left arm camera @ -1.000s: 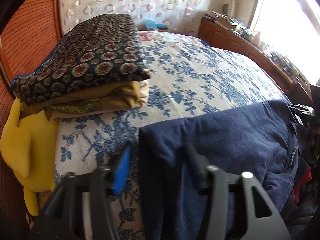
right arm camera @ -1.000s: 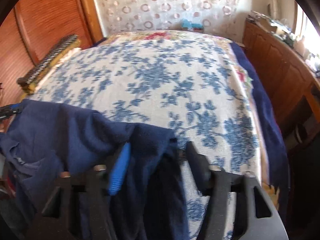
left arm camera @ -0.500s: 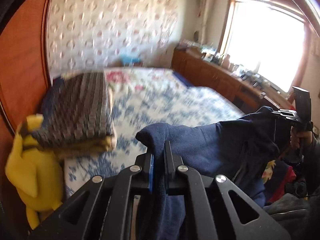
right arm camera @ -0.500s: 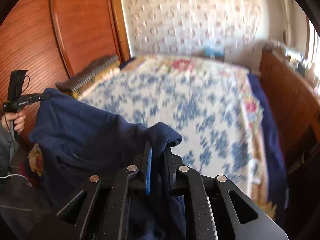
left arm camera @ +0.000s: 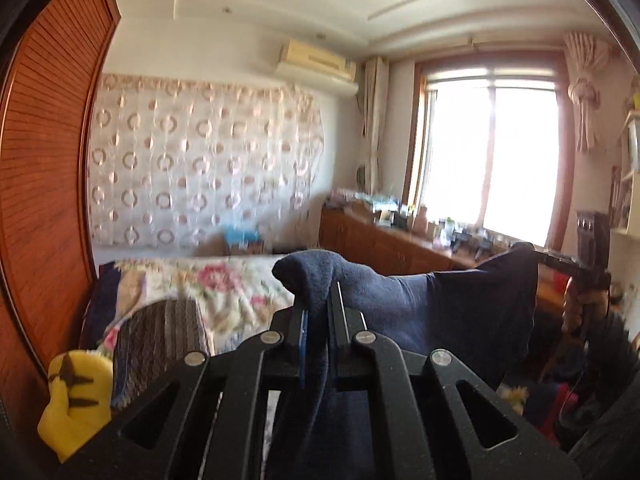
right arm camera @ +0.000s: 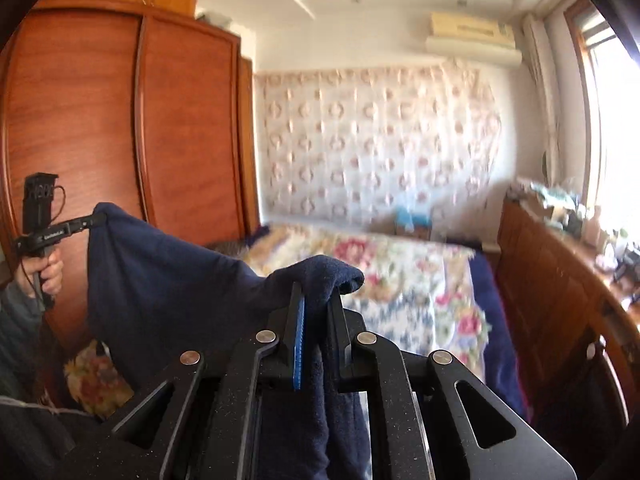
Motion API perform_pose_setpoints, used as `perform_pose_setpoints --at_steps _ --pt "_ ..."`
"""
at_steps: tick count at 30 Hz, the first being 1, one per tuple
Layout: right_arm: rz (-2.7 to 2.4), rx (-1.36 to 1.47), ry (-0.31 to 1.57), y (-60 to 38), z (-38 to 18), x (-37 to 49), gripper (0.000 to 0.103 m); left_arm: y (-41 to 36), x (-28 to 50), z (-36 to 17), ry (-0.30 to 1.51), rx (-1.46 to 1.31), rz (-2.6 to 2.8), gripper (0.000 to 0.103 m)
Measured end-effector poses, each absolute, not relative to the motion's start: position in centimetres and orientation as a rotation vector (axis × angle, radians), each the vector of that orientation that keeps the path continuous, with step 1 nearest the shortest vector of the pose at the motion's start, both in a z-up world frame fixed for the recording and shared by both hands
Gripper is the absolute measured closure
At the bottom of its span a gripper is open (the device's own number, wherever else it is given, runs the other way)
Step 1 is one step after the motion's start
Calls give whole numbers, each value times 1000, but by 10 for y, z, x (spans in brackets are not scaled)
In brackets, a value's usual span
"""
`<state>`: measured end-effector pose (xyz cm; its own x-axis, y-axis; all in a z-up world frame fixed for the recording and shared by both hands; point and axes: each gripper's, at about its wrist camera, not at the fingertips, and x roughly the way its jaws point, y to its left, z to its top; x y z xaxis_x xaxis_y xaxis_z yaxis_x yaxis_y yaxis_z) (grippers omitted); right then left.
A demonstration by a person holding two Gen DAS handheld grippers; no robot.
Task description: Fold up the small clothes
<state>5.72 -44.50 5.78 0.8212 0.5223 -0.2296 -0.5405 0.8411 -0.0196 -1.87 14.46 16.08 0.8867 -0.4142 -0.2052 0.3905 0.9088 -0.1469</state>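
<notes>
The left gripper is clamped on one corner of a navy fleece garment, and the right gripper is clamped on the opposite corner — a bunched tuft of fleece pokes up past each pair of fingertips. The garment hangs stretched between the two, held up in the air in front of the bed, with its lower part drooping below the grippers.

Just beyond the garment lies the bed, covered by a floral spread in blue and pink on cream. On the bed's near left corner sits a stack of folded patterned cloth, and a yellow plush toy leans beside that stack, against the reddish wooden wardrobe that runs along the bed's left side. A low wooden cabinet cluttered with small items runs along the bed's right side, under a bright window. Behind the bed's head hangs a sheer curtain with ring patterns — above it, an air conditioner is mounted near the ceiling.
</notes>
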Motion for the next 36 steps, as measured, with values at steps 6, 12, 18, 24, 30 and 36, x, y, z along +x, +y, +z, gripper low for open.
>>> perform_pose_setpoints --at_steps 6,12,18,24,30,36 --pt "570 -81 145 -443 95 58 96 158 -5 184 172 -84 -378 98" --pt "496 -128 190 -420 107 130 96 159 71 170 244 -42 -286 97" --pt "323 -186 387 -394 55 276 94 160 194 89 442 -30 -201 91" --pt "164 -283 722 -382 -83 389 80 154 241 4 664 -90 -194 61" --pt "240 -222 773 -393 -141 368 79 134 220 -30 727 -30 -242 56" --pt "308 -158 761 -404 -156 318 79 117 180 -43 756 -37 -280 55"
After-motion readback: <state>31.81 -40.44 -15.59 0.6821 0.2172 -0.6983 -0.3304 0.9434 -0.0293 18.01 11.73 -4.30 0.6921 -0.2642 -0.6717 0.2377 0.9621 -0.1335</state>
